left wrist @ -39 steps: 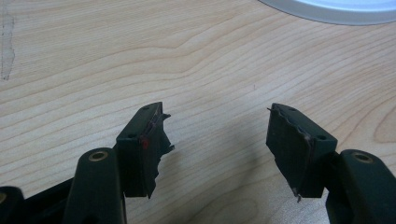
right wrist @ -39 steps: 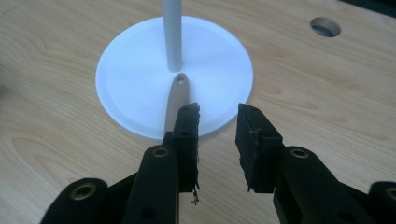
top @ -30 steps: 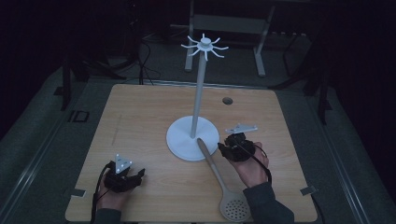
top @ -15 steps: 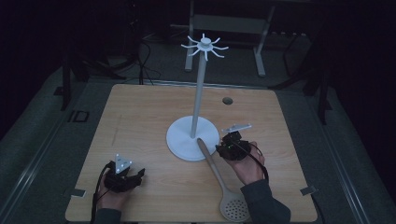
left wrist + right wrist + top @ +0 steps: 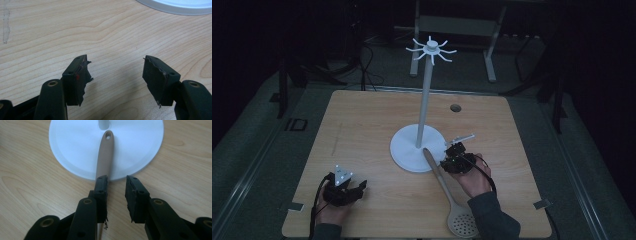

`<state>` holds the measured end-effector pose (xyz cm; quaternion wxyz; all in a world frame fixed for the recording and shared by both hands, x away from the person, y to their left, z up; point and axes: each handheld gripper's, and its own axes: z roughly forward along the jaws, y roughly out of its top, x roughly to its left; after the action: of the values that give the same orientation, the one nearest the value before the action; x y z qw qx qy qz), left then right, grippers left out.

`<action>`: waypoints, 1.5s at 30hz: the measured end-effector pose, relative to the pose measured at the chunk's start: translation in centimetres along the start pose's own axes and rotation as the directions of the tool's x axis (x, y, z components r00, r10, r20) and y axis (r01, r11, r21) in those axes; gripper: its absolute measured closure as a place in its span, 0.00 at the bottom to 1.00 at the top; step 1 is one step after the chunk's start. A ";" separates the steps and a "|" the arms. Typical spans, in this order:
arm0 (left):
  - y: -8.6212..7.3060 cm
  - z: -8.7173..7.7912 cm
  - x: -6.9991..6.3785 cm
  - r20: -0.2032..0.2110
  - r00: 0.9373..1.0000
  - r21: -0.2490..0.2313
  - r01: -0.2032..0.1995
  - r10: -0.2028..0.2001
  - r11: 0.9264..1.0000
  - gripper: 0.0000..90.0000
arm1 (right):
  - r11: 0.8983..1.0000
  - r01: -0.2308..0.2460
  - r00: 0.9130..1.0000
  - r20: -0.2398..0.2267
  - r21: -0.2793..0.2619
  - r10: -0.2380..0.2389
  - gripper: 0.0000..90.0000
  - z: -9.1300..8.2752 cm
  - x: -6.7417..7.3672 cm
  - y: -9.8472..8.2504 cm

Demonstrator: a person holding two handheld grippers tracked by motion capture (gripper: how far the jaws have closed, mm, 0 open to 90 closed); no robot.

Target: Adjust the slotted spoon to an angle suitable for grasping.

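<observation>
- Since the earlier frames the right gripper (image 5: 451,161) has dropped down toward the table next to the spoon handle, and its jaws have just been closing up. The left one hasn't budged.
- Left gripper (image 5: 346,189) sits low over the wooden table (image 5: 362,125) near the front left corner. Jaws spread wide, nothing between them in its own view (image 5: 116,72), just bare wood grain, with the edge of the white base up ahead and to the right.
- Slotted spoon (image 5: 447,187) lies flat on the table. Its perforated bowl is back by the front edge, near the person's right sleeve, and the tan handle runs forward past the right gripper, so the tip with the hang hole rests on the stand's white round base (image 5: 404,150).
- In the right gripper view (image 5: 116,182) the jaws are narrowed but there's a clear gap between them. The handle (image 5: 105,157) passes under the left jaw rather than through the gap, so it's not gripped.
- Hook stand pole (image 5: 426,95) rises just ahead of that gripper.
</observation>
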<state>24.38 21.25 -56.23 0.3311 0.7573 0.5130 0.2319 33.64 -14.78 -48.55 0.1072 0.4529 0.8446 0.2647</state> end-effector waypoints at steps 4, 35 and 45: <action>0.0 0.0 0.0 0.000 1.000 -0.002 0.001 -0.001 1.000 0.42 | 1.000 -0.001 1.000 -0.013 0.015 0.001 0.79 0.4 0.1 -0.1; 0.0 -0.1 0.0 0.000 1.000 -0.003 0.002 -0.002 1.000 0.42 | 0.993 0.010 0.998 -0.069 0.118 -0.002 0.76 3.2 1.2 -0.7; 0.0 0.0 0.0 0.000 1.000 -0.002 0.002 -0.002 1.000 0.42 | 0.983 0.012 0.999 -0.052 0.181 -0.003 0.78 4.4 1.2 -1.0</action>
<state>24.35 21.26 -56.21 0.3323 0.7564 0.5133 0.2321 34.12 -12.69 -52.72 0.0446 0.4506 0.8694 0.1979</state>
